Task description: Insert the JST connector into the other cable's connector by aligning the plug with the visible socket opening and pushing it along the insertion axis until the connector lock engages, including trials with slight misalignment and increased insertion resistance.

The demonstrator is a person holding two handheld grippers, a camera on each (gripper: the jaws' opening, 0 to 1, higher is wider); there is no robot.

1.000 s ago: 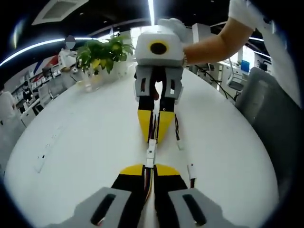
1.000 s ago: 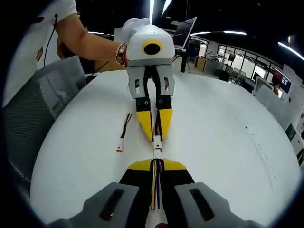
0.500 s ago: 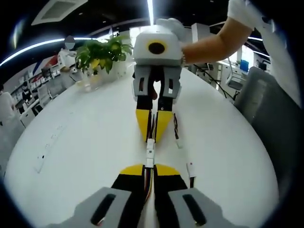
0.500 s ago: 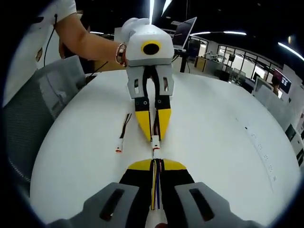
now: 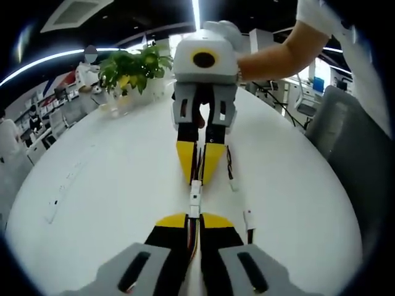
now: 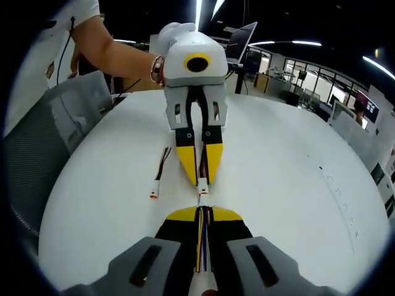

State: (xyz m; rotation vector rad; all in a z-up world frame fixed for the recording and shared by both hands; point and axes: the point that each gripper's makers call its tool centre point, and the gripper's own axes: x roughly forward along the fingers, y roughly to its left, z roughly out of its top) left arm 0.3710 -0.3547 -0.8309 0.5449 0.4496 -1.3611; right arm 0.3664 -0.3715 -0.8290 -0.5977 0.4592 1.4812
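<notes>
The loose connector (image 5: pixel 248 217) sits slightly nearer; apparently the camera shifted.

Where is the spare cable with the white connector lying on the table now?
In the right gripper view, the spare cable lies on the white table, left of the left gripper, untouched; in the left gripper view it lies right of the right gripper.

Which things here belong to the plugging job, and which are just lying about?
In the job:
left gripper, shut on its cable
right gripper, shut on its cable
white connectors between them

Lying about:
spare cable on the table
potted plant
grey chair
</notes>
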